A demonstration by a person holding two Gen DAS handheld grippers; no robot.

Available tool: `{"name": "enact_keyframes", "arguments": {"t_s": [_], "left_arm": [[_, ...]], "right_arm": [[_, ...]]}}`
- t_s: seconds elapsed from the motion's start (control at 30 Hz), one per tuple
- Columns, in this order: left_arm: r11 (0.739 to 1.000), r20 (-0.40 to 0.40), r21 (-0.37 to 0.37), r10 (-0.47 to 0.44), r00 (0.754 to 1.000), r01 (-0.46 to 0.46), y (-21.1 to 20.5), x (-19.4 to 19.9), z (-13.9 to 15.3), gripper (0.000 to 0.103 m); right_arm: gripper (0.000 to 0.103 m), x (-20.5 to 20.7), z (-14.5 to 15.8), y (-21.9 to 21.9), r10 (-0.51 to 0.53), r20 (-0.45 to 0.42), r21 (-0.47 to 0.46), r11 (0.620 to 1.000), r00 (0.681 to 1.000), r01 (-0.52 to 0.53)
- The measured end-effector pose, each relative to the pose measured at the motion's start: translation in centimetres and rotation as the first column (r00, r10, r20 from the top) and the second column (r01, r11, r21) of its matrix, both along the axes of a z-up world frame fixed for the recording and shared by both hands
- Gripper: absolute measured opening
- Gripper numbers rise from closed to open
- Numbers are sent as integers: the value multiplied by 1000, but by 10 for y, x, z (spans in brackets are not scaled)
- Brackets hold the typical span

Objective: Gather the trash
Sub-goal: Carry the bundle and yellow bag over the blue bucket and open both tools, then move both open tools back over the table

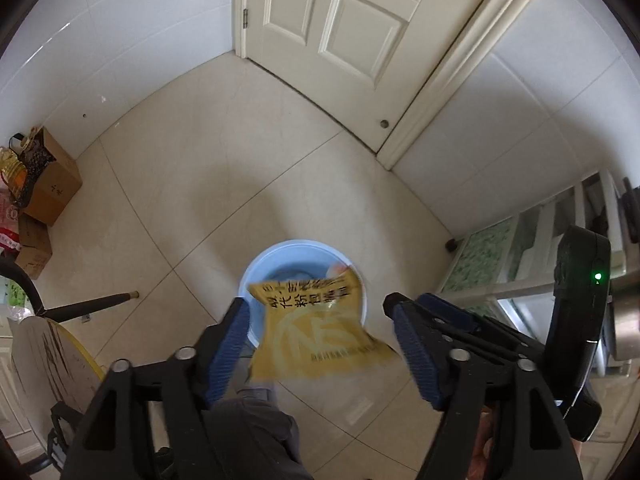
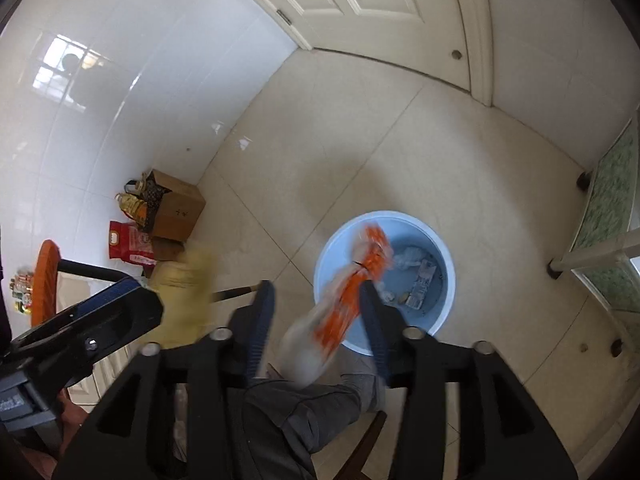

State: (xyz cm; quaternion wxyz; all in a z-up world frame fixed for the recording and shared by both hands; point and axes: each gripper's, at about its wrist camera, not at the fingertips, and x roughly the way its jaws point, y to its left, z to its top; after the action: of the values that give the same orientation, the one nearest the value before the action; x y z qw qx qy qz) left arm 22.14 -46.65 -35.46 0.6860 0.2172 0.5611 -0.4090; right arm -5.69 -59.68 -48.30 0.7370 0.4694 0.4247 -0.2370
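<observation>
A light blue bin stands on the tiled floor, seen in the left wrist view and the right wrist view, with crumpled paper and wrappers inside. My left gripper is open; a yellow printed packet hangs blurred between its fingers, over the bin's near rim, touching neither pad clearly. My right gripper is open; an orange and clear plastic wrapper is blurred between its fingers above the bin's left rim. The yellow packet also shows blurred in the right wrist view.
A white door is shut at the far wall. Cardboard boxes with oil bottles and a red bag stand by the left wall. A green-topped white rack is on the right. A round table edge and chair legs are near left.
</observation>
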Motion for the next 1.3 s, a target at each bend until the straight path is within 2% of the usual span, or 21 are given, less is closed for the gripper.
{"name": "enact_keyframes", "arguments": {"t_s": [0.17,0.27,0.43,0.6,0.73,0.83,1.0,1.1,1.3], "left_arm": [[1000,35,18,6,999,-7,-23,6,6,83],[1000,81,11,11,997,-12,-19,-3,14,84],[999,157,-53,15,987,-6,15,-34,39,89],[987,201,-161,40,979,-8,67,-62,89,89],[967,239,-254,79,968,-16,121,-75,132,93],[946,285,-321,134,949,-37,168,-84,164,95],[915,322,-397,214,922,-73,242,-93,198,98],[888,333,-444,288,898,-120,296,-100,217,99],[819,376,-524,467,800,-232,404,-122,257,102]], "right_arm": [[90,-4,5,0,-33,-8,-25,999,999,33],[102,-8,16,-1,-59,-24,-70,996,998,57],[103,-14,51,8,-91,-36,-163,983,995,84],[103,-17,102,25,-89,1,-249,965,996,87],[103,-13,154,48,-49,52,-332,941,997,63],[103,-6,193,70,-3,94,-397,917,996,41],[103,13,247,114,87,155,-484,875,984,-1],[103,27,276,143,150,187,-531,847,971,-29],[103,60,327,209,294,253,-596,798,922,-91]]}}
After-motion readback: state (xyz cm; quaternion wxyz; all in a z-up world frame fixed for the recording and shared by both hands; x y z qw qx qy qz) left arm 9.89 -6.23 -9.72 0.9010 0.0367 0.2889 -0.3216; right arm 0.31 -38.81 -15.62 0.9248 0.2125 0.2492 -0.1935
